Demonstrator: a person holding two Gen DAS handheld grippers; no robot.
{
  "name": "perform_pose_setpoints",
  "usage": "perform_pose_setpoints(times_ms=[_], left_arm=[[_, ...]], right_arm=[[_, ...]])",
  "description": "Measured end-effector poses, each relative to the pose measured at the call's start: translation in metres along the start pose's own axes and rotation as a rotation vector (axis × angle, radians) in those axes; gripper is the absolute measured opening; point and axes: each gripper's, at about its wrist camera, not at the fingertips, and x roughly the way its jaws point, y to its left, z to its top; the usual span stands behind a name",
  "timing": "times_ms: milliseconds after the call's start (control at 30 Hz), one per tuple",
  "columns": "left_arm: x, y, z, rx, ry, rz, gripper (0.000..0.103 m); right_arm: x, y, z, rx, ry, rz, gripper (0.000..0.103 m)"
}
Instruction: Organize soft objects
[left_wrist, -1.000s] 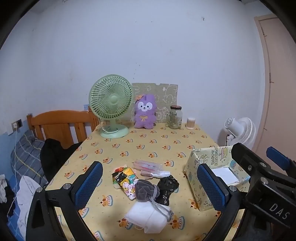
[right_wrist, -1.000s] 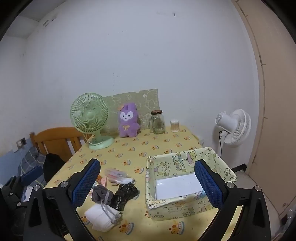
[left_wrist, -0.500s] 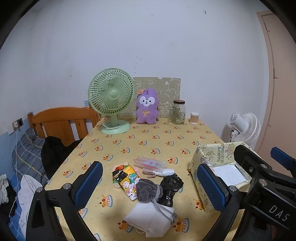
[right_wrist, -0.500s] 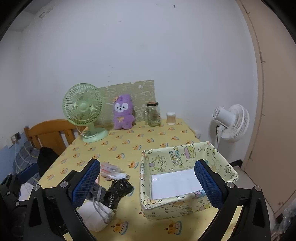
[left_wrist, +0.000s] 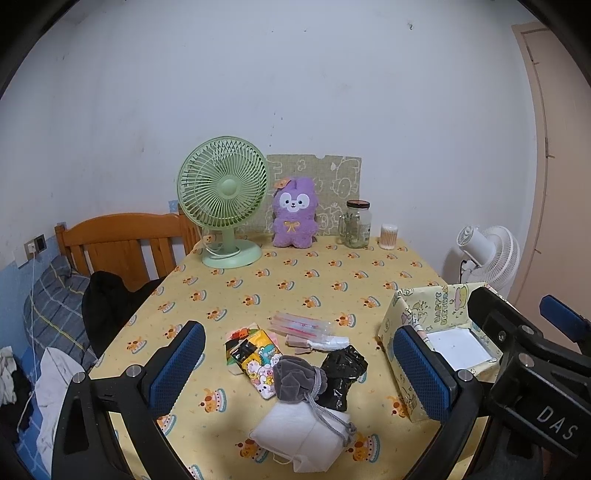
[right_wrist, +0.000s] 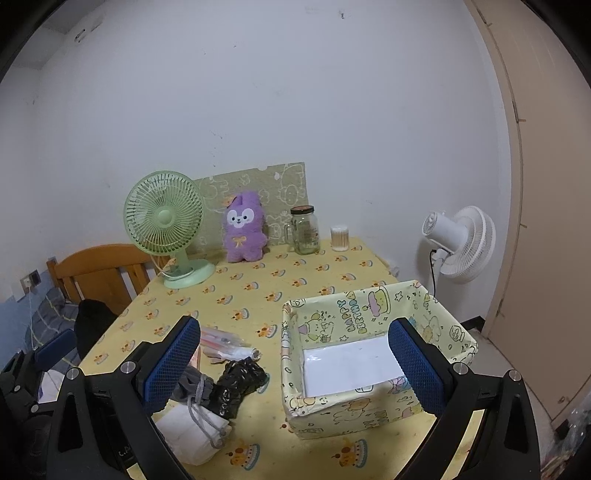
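Observation:
A pile of soft things lies on the yellow tablecloth: a white folded mask pack (left_wrist: 303, 439), a grey drawstring pouch (left_wrist: 299, 376), a black crumpled bag (left_wrist: 341, 373), a colourful tissue pack (left_wrist: 255, 356) and a clear packet (left_wrist: 301, 325). A yellow patterned fabric box (right_wrist: 373, 354) stands to their right, holding only a white sheet. My left gripper (left_wrist: 295, 373) is open above the pile. My right gripper (right_wrist: 295, 365) is open, between the pile and the box. A purple plush rabbit (left_wrist: 294, 214) sits at the table's back.
A green desk fan (left_wrist: 225, 199), a glass jar (left_wrist: 356, 223) and a cotton swab tub (left_wrist: 388, 236) stand along the back edge. A white floor fan (right_wrist: 461, 243) and a door are to the right. A wooden chair (left_wrist: 118, 243) and bedding lie left.
Both grippers have risen and tilted a little, so the table sits lower in view. The objects on the table have not moved. Both grippers stay open.

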Motion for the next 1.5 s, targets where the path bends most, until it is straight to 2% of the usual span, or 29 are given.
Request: perform_pose_setpoints(times_ms=[233,1500], left_arm=[[-0.0042,-0.0007,-0.0034,-0.002,-0.007,-0.013,0.103],[-0.0099,-0.0004,-0.0031,-0.003,-0.019,-0.009,0.103]], right_arm=[[-0.0012,0.0007,0.0018,-0.018,-0.002,0.023,0.103],[-0.0082,0.0014,-0.0014,-0.012,-0.022,0.016,0.102]])
